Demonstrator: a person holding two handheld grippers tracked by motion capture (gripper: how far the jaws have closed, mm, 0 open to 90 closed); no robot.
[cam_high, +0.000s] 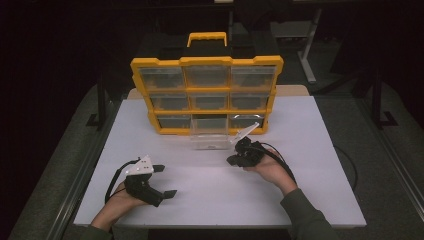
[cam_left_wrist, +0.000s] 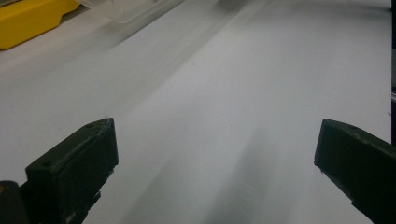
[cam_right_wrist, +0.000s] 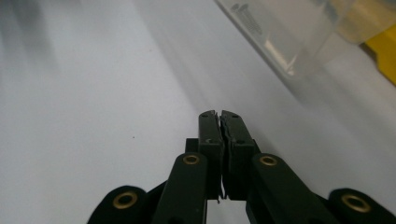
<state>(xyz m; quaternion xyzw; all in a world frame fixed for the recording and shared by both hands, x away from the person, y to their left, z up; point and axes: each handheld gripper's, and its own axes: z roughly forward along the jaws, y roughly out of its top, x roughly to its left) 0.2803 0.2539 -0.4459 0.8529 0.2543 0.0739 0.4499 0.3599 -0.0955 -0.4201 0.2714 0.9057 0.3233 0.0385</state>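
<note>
- Nearest me, the left tongs (cam_high: 165, 181) rest low over the white worktop (cam_high: 300, 190), spread wide with nothing between them.
- Farther in, the right tongs (cam_high: 233, 161) are pressed together on nothing, just short of the clear drawer (cam_high: 209, 137).
- That drawer lies on the worktop, pulled out of the bottom row of the yellow organiser (cam_high: 206, 92), touching its front.
- My guess: the drawer is out, and next comes opening the right tongs to grip its near edge.

No lettering can be read anywhere; the clear plastic drawer (cam_right_wrist: 299, 32) bears small moulded markings, too blurred to make out.
</note>
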